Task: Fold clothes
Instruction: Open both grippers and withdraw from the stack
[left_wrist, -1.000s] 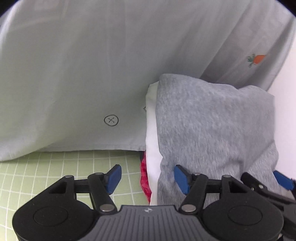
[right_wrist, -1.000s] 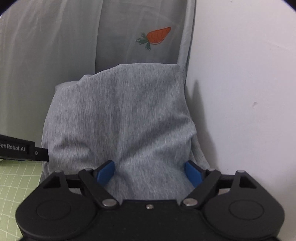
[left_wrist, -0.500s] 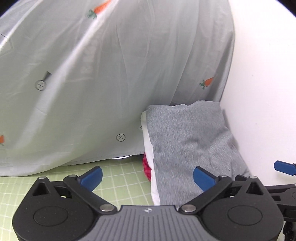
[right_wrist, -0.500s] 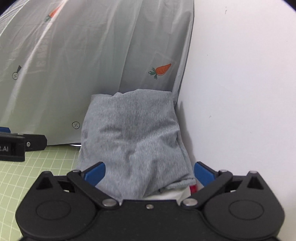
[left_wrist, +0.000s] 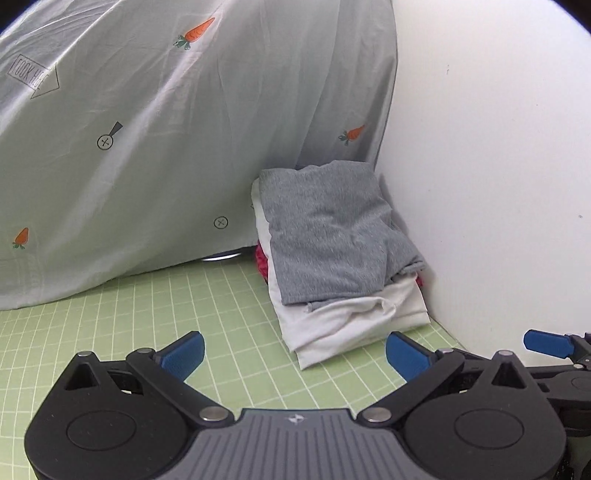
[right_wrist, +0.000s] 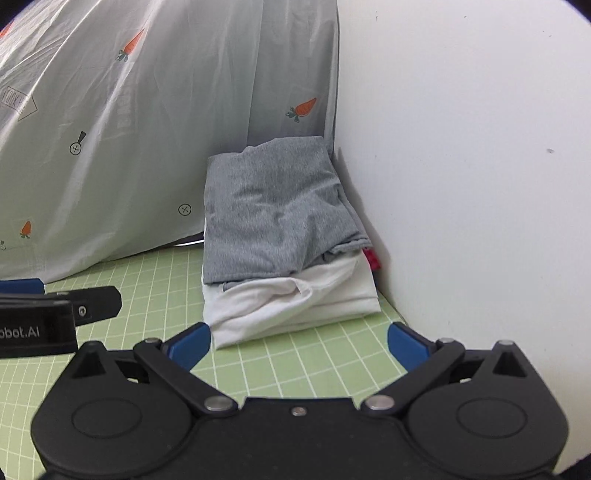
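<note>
Your folded grey garment (left_wrist: 325, 229) lies on top of a small stack in the right centre of the left wrist view, and slightly left of centre in the right wrist view (right_wrist: 273, 214). Under it sits a folded white garment (left_wrist: 351, 317), whose front edge sticks out toward you, and a bit of red cloth (left_wrist: 261, 260) peeks out at the stack's left side; in the right wrist view a red scrap (right_wrist: 371, 258) shows at the right side instead. The stack rests on the green grid mat (left_wrist: 221, 314), tucked into the corner: the white wall (left_wrist: 498, 166) stands just beside it on the right, and a pale sheet printed with carrots (left_wrist: 166, 129) hangs behind and to the left, its hem draping down onto the mat. Under that hem, just left of the stack, a thin metallic rim shows, too hidden to tell what it is. Your left gripper (left_wrist: 293, 352) fills the bottom of its frame with its blue pads spread wide and nothing between them but bare mat; its jaws have just been opening. Your right gripper (right_wrist: 299, 343) is likewise spread wide and empty, just short of the stack's front edge, having just been opening too. The mat between both grippers and the stack lies open.
</note>
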